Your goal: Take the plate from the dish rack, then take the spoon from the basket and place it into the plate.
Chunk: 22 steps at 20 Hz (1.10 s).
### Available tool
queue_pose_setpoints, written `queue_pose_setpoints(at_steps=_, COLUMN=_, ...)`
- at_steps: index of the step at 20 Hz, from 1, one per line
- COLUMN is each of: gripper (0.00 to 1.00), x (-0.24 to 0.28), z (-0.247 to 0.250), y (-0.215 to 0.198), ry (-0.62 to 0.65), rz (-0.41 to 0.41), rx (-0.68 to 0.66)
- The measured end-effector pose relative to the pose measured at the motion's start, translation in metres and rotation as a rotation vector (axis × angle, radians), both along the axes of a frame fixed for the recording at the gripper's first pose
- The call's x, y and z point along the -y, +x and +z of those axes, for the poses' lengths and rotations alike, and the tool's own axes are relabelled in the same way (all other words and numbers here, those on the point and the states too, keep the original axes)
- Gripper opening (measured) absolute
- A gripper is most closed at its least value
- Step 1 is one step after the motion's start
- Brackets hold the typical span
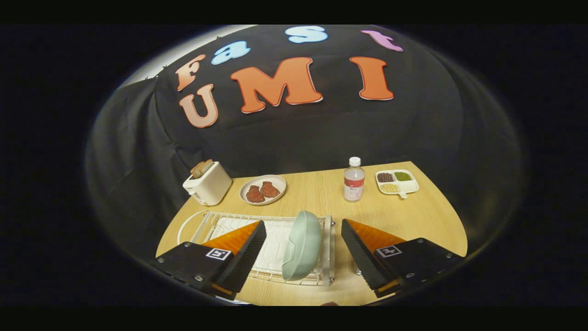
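Claw (303, 255) spread wide, empty, straddling plate (302, 245). Plate on edge in dish rack (275, 230), between fingers, untouched. Toaster (207, 183), bottle (354, 179) beyond on bench (413, 211). Nothing done; plate lift, spoon transfer pending.

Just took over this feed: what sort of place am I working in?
Likely a staged kitchen tabletop in a cloth-walled booth: a dish rack holding a plate between the open tongs, a toaster beyond.
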<state>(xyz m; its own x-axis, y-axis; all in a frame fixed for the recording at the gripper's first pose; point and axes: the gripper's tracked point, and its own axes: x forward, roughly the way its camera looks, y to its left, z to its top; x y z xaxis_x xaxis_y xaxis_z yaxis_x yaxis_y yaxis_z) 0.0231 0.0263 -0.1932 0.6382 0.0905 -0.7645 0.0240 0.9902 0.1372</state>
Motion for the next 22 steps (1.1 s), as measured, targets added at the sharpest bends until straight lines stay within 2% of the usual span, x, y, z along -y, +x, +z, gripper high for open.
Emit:
queue_pose_setpoints(at_steps=6, gripper=0.97, x=-0.004, z=-0.036, y=0.001, ry=-0.014, rz=0.009, rx=-0.171)
queue_pose_setpoints(at_steps=11, gripper=0.91, x=-0.01, z=-0.058, y=-0.005, ry=-0.008, rz=-0.008, rx=-0.304)
queue_pose_setpoints(at_steps=17, gripper=0.74, x=-0.006, z=-0.079, y=-0.015, ry=-0.098, rz=0.039, rx=-0.454)
queue_pose_setpoints(at_steps=22, gripper=0.53, x=-0.005, z=-0.087, y=-0.022, ry=-0.201, rz=0.091, rx=-0.542)
